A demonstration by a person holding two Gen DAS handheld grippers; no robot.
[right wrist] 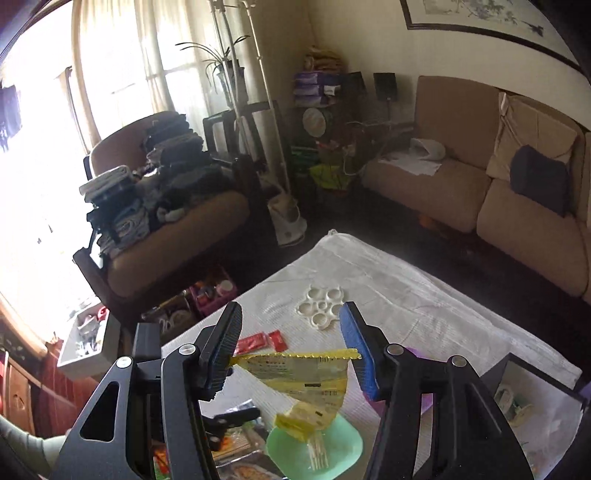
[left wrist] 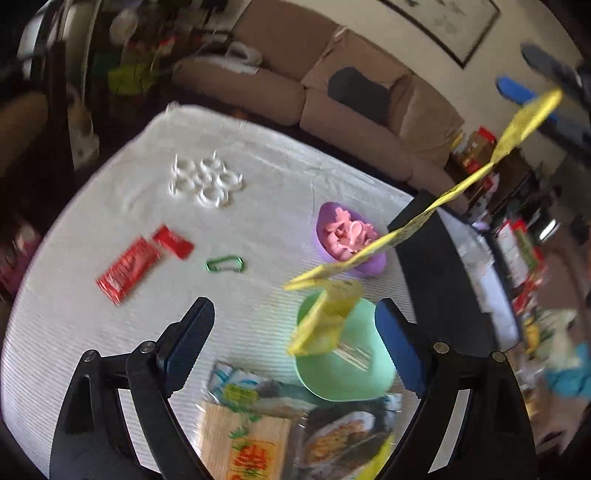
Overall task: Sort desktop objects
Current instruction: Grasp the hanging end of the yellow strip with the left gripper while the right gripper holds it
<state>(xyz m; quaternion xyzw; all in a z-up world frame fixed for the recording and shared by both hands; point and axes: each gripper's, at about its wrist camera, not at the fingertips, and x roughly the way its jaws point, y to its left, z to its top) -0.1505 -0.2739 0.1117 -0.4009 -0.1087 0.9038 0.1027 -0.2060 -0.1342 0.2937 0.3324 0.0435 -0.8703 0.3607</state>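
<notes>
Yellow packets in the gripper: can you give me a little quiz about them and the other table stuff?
1. True or false: the right gripper holds the yellow packet strip up off the table.
2. Which bowl does the strip's lower end hang over? A. a blue bowl. B. the green bowl. C. a red bowl.
3. Fill in the gap: the carabiner is coloured ____.

Key: 1 true; 2 B; 3 green.

We see a home living room: a tan sofa (right wrist: 480, 192) with cushions, an armchair (right wrist: 177, 221) stacked with folded clothes, a curtained window (right wrist: 110, 74), a potted plant (right wrist: 225, 70), a framed painting (right wrist: 498, 22), and a low table under a white cloth (right wrist: 424, 295).
</notes>
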